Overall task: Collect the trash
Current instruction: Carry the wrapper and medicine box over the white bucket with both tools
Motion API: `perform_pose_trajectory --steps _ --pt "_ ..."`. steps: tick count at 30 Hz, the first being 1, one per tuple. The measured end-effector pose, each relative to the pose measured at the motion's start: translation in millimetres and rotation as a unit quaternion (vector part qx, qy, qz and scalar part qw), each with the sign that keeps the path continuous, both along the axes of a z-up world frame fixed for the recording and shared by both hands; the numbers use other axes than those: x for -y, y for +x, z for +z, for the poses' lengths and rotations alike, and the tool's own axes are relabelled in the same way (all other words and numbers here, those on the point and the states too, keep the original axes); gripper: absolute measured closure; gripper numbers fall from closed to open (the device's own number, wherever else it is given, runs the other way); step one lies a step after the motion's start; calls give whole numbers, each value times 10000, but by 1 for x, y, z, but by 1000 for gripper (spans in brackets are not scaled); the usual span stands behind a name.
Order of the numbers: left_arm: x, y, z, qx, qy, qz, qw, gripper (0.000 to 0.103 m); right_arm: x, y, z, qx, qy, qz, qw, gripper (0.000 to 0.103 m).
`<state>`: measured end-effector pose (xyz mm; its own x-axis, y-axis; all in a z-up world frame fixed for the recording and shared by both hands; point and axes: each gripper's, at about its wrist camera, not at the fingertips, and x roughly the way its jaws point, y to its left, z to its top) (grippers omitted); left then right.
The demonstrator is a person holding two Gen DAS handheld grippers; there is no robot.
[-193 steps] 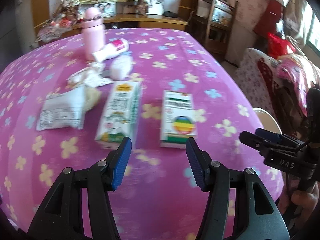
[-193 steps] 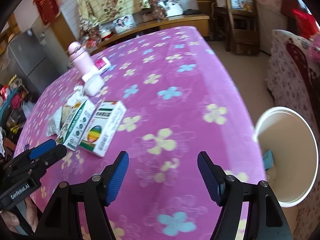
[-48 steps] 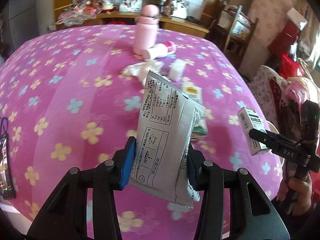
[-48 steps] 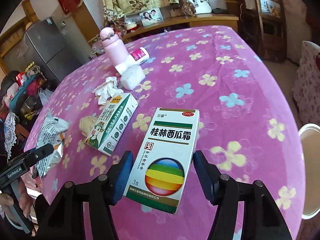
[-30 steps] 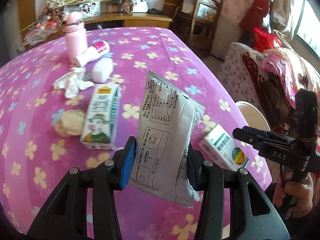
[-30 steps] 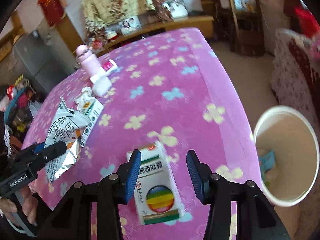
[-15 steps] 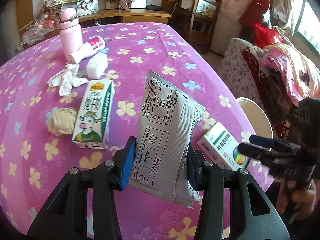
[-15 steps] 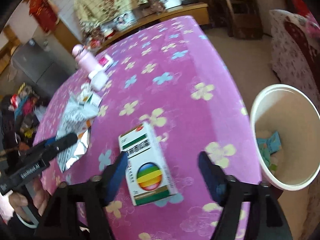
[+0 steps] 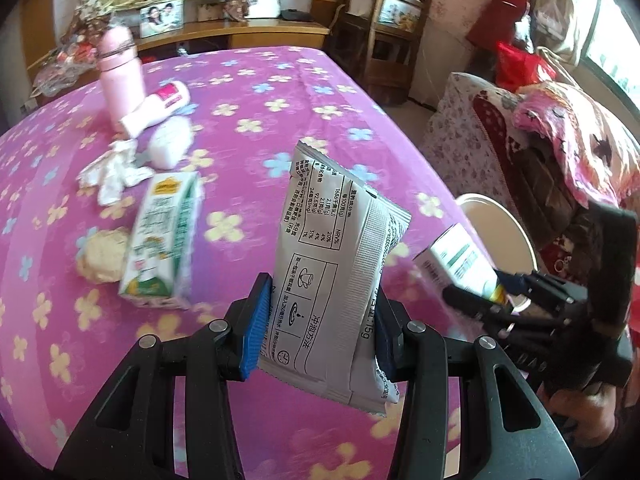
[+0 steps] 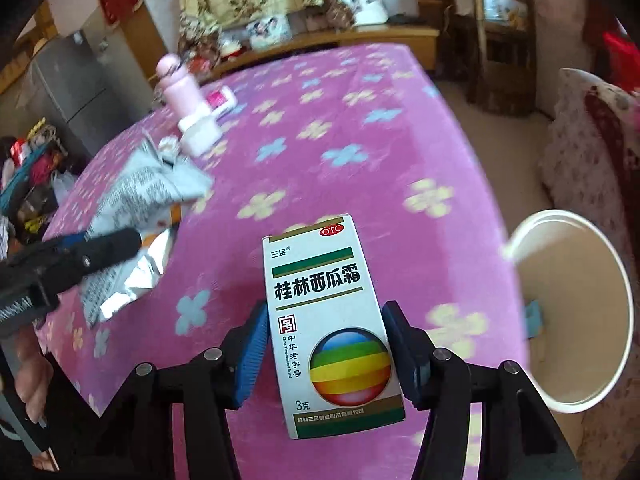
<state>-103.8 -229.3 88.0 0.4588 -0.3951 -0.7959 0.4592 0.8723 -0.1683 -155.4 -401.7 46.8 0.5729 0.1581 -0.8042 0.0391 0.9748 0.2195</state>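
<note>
Medicine box reads "OTC", "桂林西瓜霜", "3克" — sachet shows "冲泡方法", "15g".

The worktop wears a fuzzy, matt purple cloth printed with flowers. The sachet is crinkled printed film, its inner face shiny silver foil. The medicine box is smooth, slightly glossy card. Each tool is matt black plastic with ribbed blue pads and metal screws. The bin looks like smooth cream plastic
</note>
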Motion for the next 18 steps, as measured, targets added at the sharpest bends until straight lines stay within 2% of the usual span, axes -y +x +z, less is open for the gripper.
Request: perform_pose_trajectory --steps 10,18 --pt "90 -11 0 31 33 -693 9976 60 105 -26 17 207 149 -1031 9943 48" --pt "154 -16 -8 -55 20 -1082 9941 60 164 -41 8 91 135 -1573 9874 48"
